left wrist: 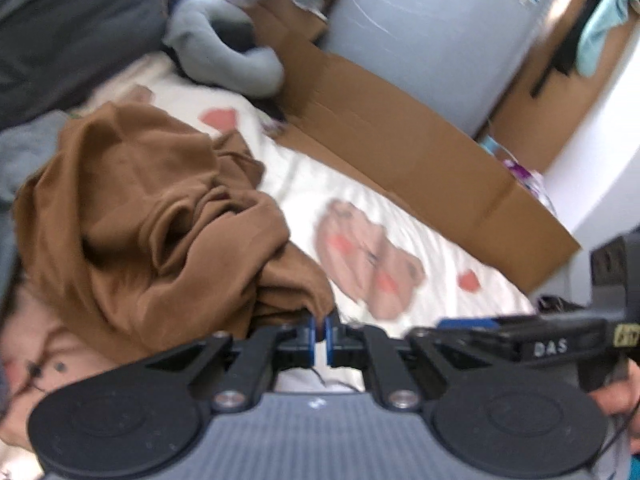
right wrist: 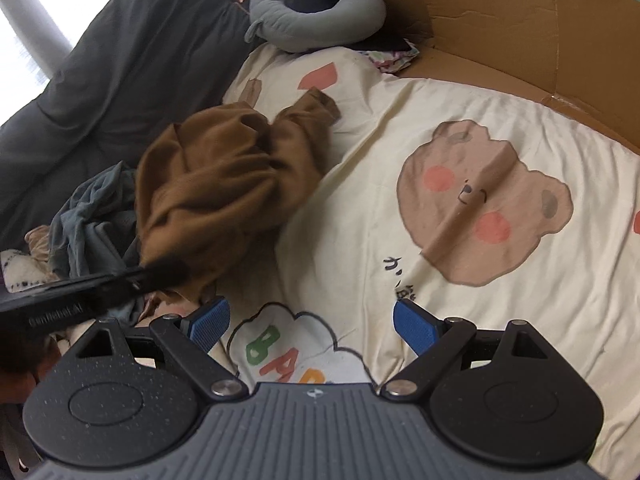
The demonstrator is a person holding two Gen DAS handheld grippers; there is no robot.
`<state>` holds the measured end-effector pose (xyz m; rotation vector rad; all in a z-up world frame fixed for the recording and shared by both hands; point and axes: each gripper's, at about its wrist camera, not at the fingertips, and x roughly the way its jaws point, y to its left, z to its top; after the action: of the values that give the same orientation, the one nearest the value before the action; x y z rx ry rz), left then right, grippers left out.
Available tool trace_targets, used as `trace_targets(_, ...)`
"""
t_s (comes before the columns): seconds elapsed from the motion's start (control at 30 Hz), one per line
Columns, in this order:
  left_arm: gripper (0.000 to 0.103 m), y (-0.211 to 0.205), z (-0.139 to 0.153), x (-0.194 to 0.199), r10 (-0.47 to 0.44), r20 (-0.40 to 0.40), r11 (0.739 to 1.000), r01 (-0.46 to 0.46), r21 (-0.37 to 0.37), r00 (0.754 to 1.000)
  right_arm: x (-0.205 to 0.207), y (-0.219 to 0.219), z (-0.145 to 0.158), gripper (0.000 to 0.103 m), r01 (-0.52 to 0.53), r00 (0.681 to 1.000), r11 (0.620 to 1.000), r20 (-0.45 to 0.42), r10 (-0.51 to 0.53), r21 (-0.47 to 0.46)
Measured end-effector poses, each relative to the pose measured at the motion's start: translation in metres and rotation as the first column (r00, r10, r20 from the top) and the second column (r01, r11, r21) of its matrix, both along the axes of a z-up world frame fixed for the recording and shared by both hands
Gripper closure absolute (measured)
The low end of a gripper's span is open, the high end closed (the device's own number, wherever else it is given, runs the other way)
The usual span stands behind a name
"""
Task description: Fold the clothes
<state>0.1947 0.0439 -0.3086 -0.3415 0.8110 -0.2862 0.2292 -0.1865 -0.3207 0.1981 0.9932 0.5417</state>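
A crumpled brown garment (left wrist: pixel 152 216) lies on a cream bedsheet with a bear print (left wrist: pixel 368 256). My left gripper (left wrist: pixel 319 328) is shut on the near edge of the brown garment. In the right wrist view the same brown garment (right wrist: pixel 224 184) lies bunched at the left of the sheet (right wrist: pixel 400 128), and the left gripper (right wrist: pixel 120 280) shows as a dark bar at its near edge. My right gripper (right wrist: pixel 312 320) is open and empty above the sheet, to the right of the garment.
A large cardboard box (right wrist: pixel 520 24) runs along the far side of the bed. A grey neck pillow (right wrist: pixel 316 12) lies at the bed's far end. A dark blanket (right wrist: pixel 120 64) and a grey-blue garment (right wrist: pixel 92 216) lie to the left.
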Motion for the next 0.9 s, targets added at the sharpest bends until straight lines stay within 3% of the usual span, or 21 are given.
trace_targets(0.27,0.089,-0.006,-0.002,0.007,-0.056,-0.058,0.997,0.059,0.049,0.997,-0.007,-0.012,-0.014,0.011,0.025,0.999,0.999,-0.039,-0.026,-0.023)
trace_targets(0.33,0.078,-0.004,0.001,0.005,-0.063,-0.056,0.996,0.066,0.059,0.996,-0.008,-0.013,-0.015,0.011,0.025,0.999,0.999,-0.04,-0.026,-0.023)
trace_targets(0.4,0.055,-0.001,0.004,0.0,-0.05,-0.038,0.995,0.053,0.082,0.998,-0.009,-0.013,-0.016,0.011,0.025,0.999,0.999,-0.041,-0.026,-0.023)
trace_targets(0.47,0.045,0.003,0.007,-0.003,-0.032,-0.023,0.994,0.034,0.107,0.999,-0.01,-0.014,-0.017,0.011,0.025,0.999,0.999,-0.042,-0.025,-0.022)
trace_targets(0.67,0.038,0.02,-0.006,0.019,0.066,-0.025,0.979,-0.06,0.194,0.997,-0.013,-0.012,-0.019,0.011,0.017,0.999,1.0,-0.048,-0.018,-0.027)
trace_targets(0.9,0.039,0.014,-0.024,0.042,0.033,0.008,0.946,-0.033,0.322,0.999,-0.014,-0.008,-0.022,0.011,0.005,0.998,1.0,-0.058,-0.007,-0.029)
